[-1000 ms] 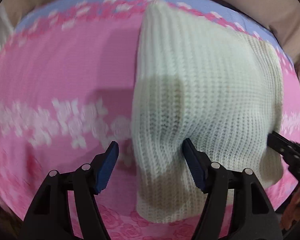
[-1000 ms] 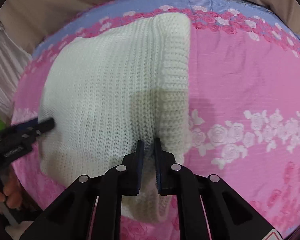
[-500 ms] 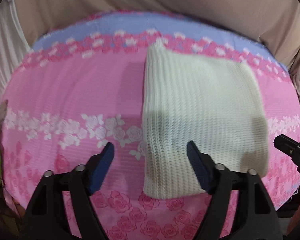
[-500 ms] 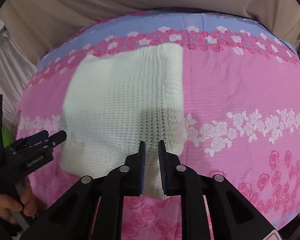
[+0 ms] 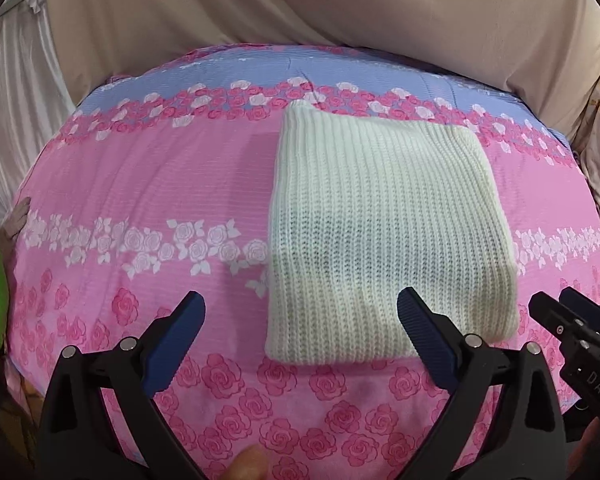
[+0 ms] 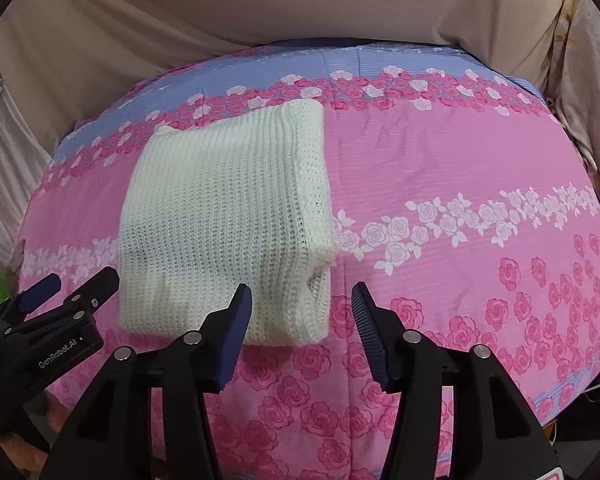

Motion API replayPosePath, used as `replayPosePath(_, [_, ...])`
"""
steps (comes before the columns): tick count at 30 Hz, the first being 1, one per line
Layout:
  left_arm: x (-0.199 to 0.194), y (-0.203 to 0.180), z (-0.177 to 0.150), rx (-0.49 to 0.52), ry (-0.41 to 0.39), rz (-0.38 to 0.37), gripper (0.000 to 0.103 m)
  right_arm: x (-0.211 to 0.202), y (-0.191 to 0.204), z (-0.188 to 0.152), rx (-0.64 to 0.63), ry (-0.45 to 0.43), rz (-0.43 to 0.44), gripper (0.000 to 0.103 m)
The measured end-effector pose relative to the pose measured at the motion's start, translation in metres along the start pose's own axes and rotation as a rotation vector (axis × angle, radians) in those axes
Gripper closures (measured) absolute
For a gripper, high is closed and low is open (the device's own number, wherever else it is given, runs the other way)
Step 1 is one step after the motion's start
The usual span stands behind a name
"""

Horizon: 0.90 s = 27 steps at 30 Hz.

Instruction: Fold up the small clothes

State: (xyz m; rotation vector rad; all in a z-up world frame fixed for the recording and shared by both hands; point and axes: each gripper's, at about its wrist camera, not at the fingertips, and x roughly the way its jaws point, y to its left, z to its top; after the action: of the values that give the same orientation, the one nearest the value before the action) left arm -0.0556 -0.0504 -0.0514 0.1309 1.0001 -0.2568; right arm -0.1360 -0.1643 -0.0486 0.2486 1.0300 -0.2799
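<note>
The white knit cloth lies folded flat on the pink rose sheet. Both jaws have just been opening with nothing between them. The left hand-held gripper is spread wide and the right hand-held gripper is partly spread, both just above the cloth's near edge.

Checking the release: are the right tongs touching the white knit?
Apart. The right wrist view shows the right tongs, just opened, raised above the folded white knit, pads clear of the fabric.
</note>
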Motion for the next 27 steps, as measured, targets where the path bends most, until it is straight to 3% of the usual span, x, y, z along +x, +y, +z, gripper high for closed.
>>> replayPosePath(10, [-0.011, -0.009, -0.011, 0.05, -0.018, 0.028, 0.009, -0.001, 0.013, -0.014, -0.035, 0.03, 0.002, 0.045])
replayPosePath(27, [-0.021, -0.015, -0.011, 0.097, -0.049, 0.063, 0.009, -0.007, 0.028, -0.018, -0.059, 0.004, 0.008, 0.044])
